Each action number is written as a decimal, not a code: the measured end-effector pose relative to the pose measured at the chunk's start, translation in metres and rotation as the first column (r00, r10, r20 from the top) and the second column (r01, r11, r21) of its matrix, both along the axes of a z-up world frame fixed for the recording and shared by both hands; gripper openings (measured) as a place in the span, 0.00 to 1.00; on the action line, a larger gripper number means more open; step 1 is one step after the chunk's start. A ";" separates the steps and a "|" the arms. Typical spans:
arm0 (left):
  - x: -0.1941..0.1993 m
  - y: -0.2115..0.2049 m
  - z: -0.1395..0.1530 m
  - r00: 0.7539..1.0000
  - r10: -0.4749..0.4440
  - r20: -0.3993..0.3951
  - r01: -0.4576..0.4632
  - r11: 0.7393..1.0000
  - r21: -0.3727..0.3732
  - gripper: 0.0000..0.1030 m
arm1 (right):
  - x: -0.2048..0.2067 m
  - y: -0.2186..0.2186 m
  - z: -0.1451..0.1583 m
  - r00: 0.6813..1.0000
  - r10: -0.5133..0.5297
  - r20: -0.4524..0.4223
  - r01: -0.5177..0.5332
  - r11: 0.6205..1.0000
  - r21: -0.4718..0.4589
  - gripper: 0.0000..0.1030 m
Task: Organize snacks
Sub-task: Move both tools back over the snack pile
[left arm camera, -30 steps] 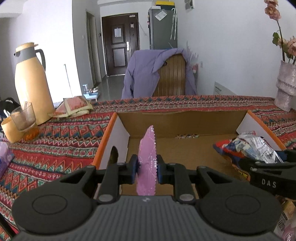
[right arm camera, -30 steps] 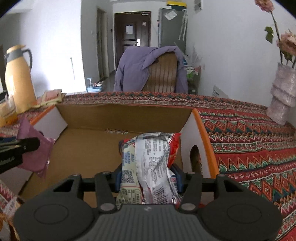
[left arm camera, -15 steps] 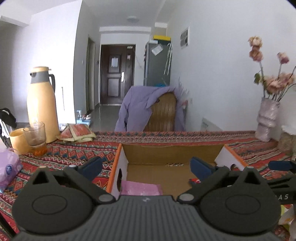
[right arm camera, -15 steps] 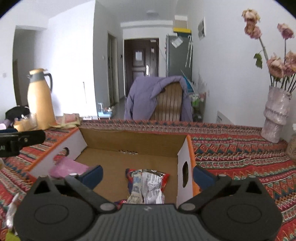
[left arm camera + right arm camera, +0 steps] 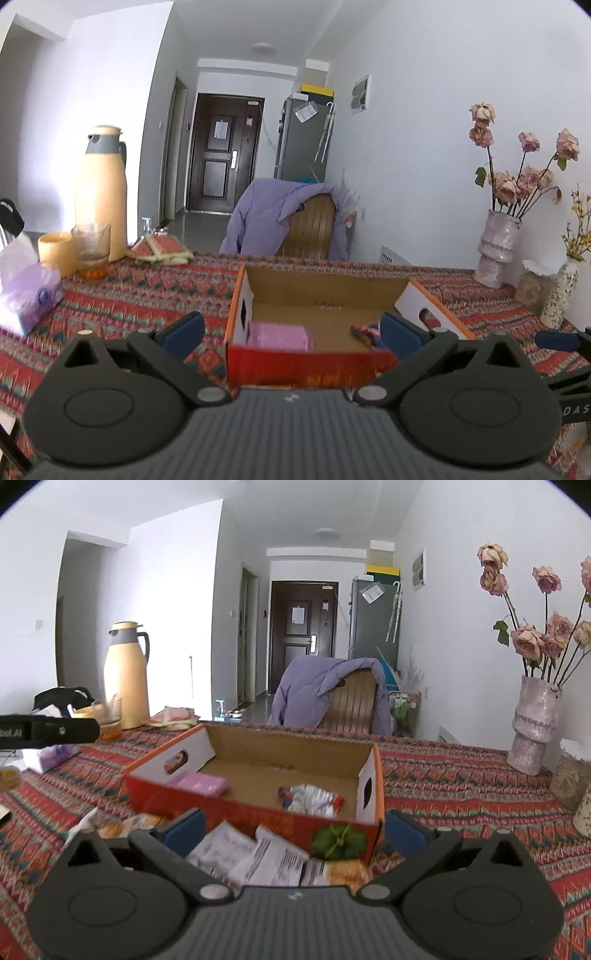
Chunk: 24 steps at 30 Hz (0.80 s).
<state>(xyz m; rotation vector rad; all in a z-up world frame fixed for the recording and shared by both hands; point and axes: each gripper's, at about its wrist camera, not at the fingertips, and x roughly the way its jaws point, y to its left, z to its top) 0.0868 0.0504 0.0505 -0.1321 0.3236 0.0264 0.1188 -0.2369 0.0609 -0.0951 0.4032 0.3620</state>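
Both grippers, left [image 5: 291,330] and right [image 5: 293,829], have just opened wide and grasp nothing. Inside the open orange cardboard box [image 5: 255,818], a flat pink packet [image 5: 201,783] lies by its left wall. A crinkled red-and-white wrapper [image 5: 312,800] lies near its right wall.

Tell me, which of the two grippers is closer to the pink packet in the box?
Left. The left gripper faces the pink packet directly; the right gripper sits off toward the box's other end.

Both wrist views face the box [image 5: 303,360], low, near, left beside right
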 end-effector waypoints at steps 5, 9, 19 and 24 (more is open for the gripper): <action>-0.025 0.005 -0.017 1.000 -0.001 -0.024 0.001 1.000 0.001 1.00 | -0.023 -0.004 -0.013 1.000 0.006 -0.031 -0.005 1.000 0.014 1.00; -0.042 0.010 -0.031 0.998 -0.004 -0.065 0.003 1.000 -0.015 1.00 | -0.035 -0.005 -0.028 0.998 -0.002 -0.058 0.002 1.000 0.002 1.00; -0.072 0.011 -0.043 0.996 0.001 -0.087 -0.005 0.999 -0.045 1.00 | -0.055 -0.013 -0.050 0.991 -0.017 -0.129 0.018 1.000 0.009 1.00; -0.076 0.000 -0.042 0.995 -0.045 -0.088 0.042 0.998 -0.036 1.00 | -0.060 -0.008 -0.050 0.991 -0.004 -0.135 0.008 1.000 0.026 1.00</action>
